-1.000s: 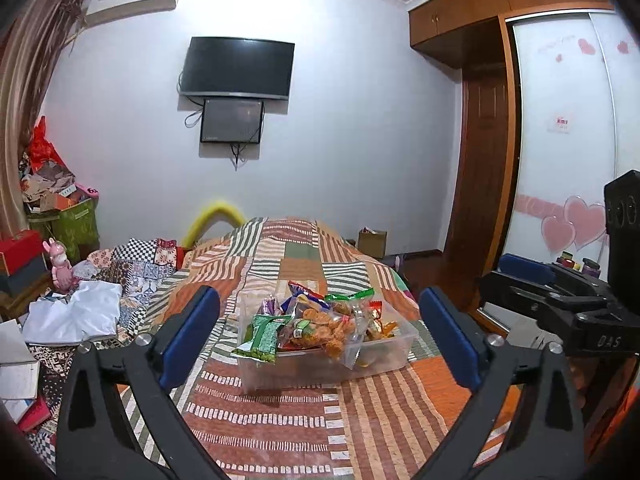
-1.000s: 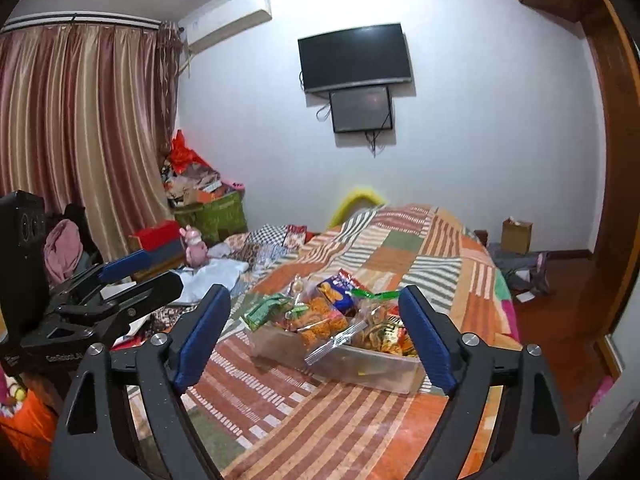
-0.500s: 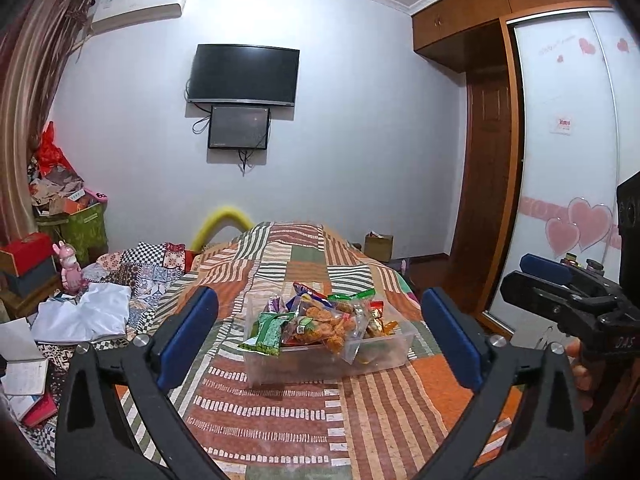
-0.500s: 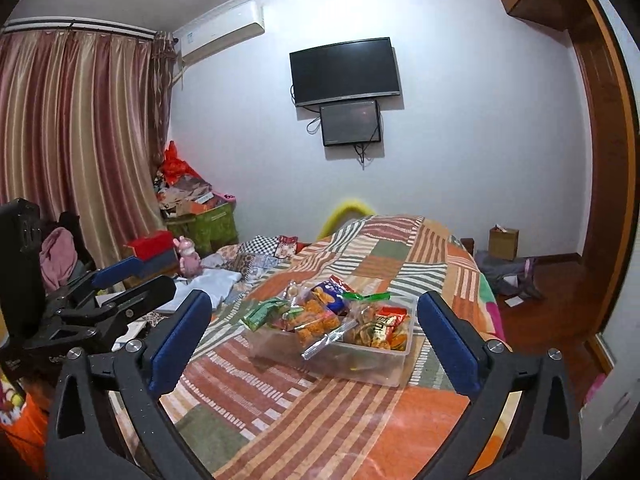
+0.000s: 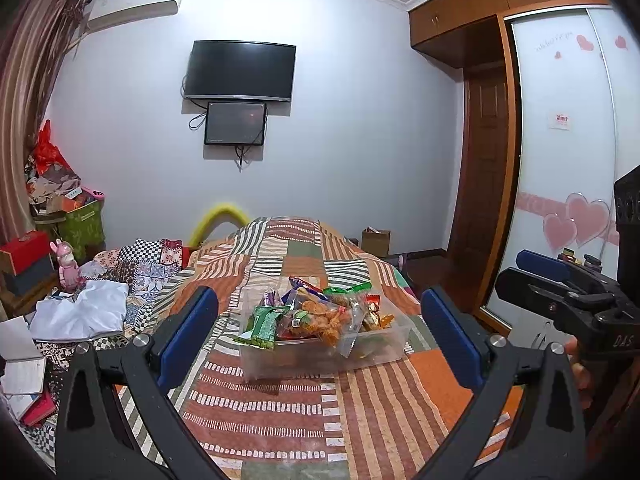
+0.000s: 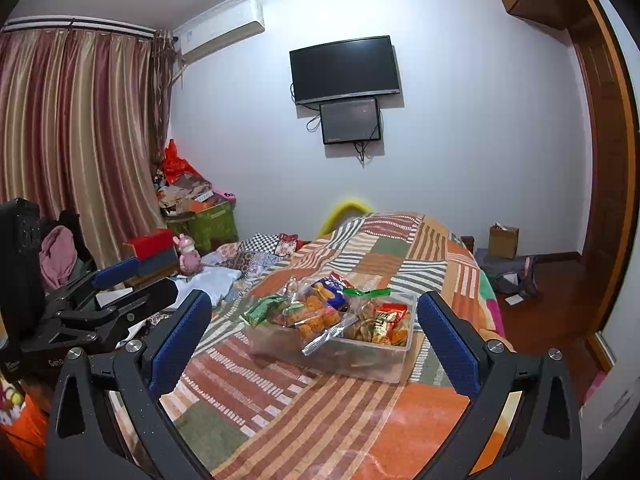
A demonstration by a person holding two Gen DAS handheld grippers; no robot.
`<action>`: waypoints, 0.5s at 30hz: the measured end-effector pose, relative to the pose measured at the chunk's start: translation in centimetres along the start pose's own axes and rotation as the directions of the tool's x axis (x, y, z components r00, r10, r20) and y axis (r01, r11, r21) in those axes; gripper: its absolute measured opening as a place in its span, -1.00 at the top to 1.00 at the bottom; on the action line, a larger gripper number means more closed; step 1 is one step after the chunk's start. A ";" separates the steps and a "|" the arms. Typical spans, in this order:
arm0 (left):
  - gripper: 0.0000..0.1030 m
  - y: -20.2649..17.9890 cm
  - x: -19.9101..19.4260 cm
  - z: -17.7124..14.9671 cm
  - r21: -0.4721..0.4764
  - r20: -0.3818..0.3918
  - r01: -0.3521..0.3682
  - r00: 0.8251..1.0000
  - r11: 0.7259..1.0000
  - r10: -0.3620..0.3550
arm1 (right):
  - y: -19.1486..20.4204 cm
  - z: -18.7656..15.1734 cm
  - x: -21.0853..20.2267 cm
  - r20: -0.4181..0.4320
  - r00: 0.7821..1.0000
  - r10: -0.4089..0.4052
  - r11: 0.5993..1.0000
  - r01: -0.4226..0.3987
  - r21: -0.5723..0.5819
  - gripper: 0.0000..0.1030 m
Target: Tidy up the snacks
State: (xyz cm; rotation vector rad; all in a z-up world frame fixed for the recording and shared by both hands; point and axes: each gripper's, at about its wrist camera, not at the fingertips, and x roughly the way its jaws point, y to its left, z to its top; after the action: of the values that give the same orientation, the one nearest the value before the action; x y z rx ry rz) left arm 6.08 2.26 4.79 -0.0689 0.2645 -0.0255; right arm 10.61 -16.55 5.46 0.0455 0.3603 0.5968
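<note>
Two wrist cameras look down the length of a patchwork bed [image 5: 304, 412] toward the far wall, each tilted slightly below level. The left view sits nearer the wardrobe side and faces the clear snack box [image 5: 324, 354] almost head-on; the right view stands beside it, angled toward the curtain [image 6: 72, 140]. Both frame the box from close by, between their own blue fingers [image 6: 180, 340], and share the bed, the wall television [image 6: 346, 68] and each other's gripper at the edge.

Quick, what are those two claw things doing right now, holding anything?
Left gripper: open, holding nothing.
Right gripper: open wide, holding nothing.
</note>
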 end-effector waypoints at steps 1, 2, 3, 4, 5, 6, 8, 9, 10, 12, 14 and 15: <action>-0.99 0.0 0.0 0.0 0.000 0.000 0.001 1.000 1.000 -0.001 | 0.0 0.0 0.0 0.000 1.000 0.000 1.000 0.000 0.000 -0.99; -0.99 0.0 0.0 0.0 0.000 -0.001 0.002 1.000 1.000 -0.002 | 0.0 0.0 0.0 0.001 1.000 0.000 1.000 0.000 0.001 -0.99; -0.99 -0.1 0.0 0.0 0.000 -0.001 0.003 1.000 1.000 -0.003 | 0.0 0.0 0.0 0.001 1.000 0.000 1.000 0.000 0.001 -0.99; -0.99 -0.1 0.0 0.0 0.000 -0.002 0.004 1.000 1.000 -0.004 | 0.0 0.0 0.0 0.001 1.000 -0.001 1.000 0.001 0.002 -0.99; -0.99 -0.1 0.0 0.0 0.000 -0.003 0.005 1.000 1.000 -0.005 | 0.0 0.0 0.0 0.001 1.000 -0.002 1.000 0.002 0.002 -0.99; -0.99 -0.1 0.0 0.0 0.001 -0.003 0.005 1.000 1.000 -0.005 | 0.0 0.0 0.0 0.001 1.000 -0.002 1.000 0.002 0.002 -0.99; -0.99 -0.2 0.0 0.0 0.002 -0.004 0.006 1.000 1.000 -0.006 | 0.0 -0.1 -0.1 0.001 1.000 -0.003 1.000 0.003 0.004 -0.99; -0.99 -0.2 0.0 0.0 0.002 -0.004 0.006 1.000 1.000 -0.006 | 0.0 -0.1 -0.1 0.001 1.000 -0.003 1.000 0.003 0.005 -0.99; -0.99 -0.2 0.0 0.0 0.002 -0.005 0.007 1.000 1.000 -0.007 | 0.0 -0.2 -0.1 0.001 1.000 -0.003 1.000 0.003 0.006 -0.99; -0.99 -0.2 0.0 0.0 0.002 -0.007 0.007 1.000 1.000 -0.007 | 0.1 -0.2 -0.2 0.000 1.000 -0.002 1.000 0.002 0.007 -0.99; -0.99 -0.2 0.0 0.0 0.001 -0.007 0.007 1.000 1.000 -0.007 | 0.0 -0.2 -0.1 0.001 1.000 -0.003 1.000 0.003 0.006 -0.99; -0.99 -0.2 0.0 0.0 0.001 -0.007 0.008 1.000 1.000 -0.008 | 0.0 -0.2 -0.1 0.001 1.000 -0.003 1.000 0.003 0.006 -0.99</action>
State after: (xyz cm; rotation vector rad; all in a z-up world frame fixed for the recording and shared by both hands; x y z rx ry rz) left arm 6.11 2.03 4.77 -0.0687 0.2708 -0.0334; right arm 10.44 -16.59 5.35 0.0509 0.3611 0.5923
